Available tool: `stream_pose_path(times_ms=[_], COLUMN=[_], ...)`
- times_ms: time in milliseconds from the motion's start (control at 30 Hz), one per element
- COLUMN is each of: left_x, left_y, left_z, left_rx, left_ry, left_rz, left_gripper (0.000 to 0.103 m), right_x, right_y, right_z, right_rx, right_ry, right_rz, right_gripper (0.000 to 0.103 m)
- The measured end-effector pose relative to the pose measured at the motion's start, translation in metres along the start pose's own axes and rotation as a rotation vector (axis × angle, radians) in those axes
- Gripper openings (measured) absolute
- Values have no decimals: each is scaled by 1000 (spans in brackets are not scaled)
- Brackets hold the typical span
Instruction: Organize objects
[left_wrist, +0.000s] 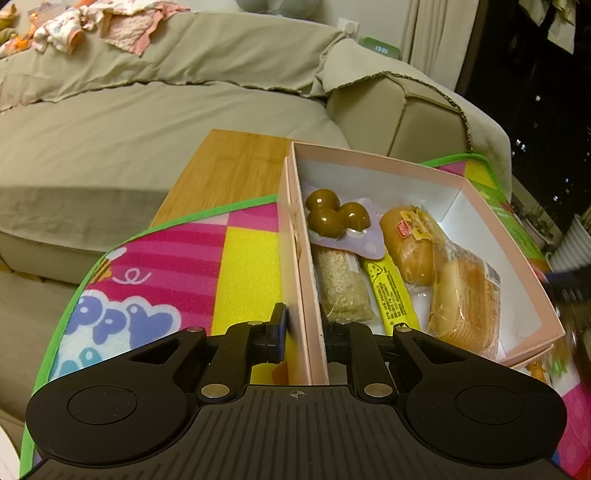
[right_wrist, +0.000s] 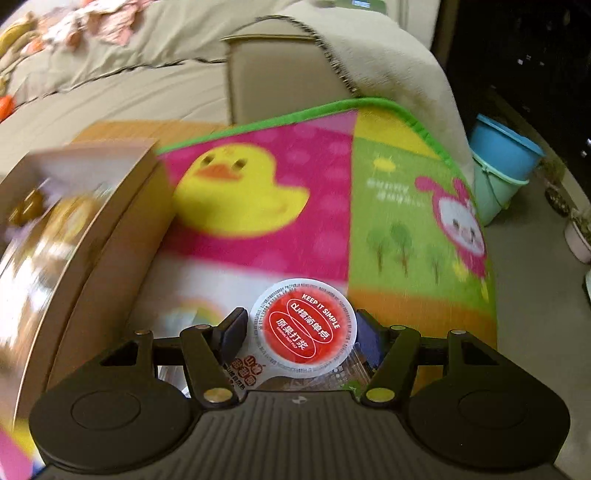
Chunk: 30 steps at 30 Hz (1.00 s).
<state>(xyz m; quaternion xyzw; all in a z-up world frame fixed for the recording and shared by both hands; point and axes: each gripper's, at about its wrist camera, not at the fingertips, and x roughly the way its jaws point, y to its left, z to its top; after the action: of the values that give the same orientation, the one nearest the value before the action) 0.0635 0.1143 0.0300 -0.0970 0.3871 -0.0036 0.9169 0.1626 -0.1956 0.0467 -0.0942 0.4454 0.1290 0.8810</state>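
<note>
A pink box stands on a colourful play mat. In it lie a chocolate pack, a cereal bar, a yellow stick pack and two wrapped buns. My left gripper is shut on the box's left wall, one finger outside, one inside. My right gripper is shut on a small jelly cup with a red and white lid, held above the mat to the right of the blurred box.
A beige sofa with clothes on it lies behind the mat. A wooden board is under the mat's far edge. Blue and green buckets stand on the floor at the right. A dark window is at the far right.
</note>
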Motion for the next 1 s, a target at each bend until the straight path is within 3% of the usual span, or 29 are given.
stream_pose_path(times_ms=[200,333,400,600,800,1000], left_x=[1,1,2,2,2,2], left_y=[1,3,3,3,4,4], left_z=[0,0,0,0,0,0], left_rx=[-8,-13,-13,-13,-13,-13], left_ry=[-2,-3,-4,-5,-7,-7], left_rz=[2,-2,-1,-2,-3,-4], left_gripper=[16,16,16,16,16,16], right_x=[-40,-61,-72,-84,-82,-79], right_y=[30,47,46,43,45,29], right_z=[-51,-72,-78,-101,-116,-121], right_rx=[-123,-194,-168,-117,-135,46], right_ry=[-15,-56,-83,-63,-101,-70], right_rz=[65,11,30,49,-115,-18], right_gripper=[65,72,84,90,100,102])
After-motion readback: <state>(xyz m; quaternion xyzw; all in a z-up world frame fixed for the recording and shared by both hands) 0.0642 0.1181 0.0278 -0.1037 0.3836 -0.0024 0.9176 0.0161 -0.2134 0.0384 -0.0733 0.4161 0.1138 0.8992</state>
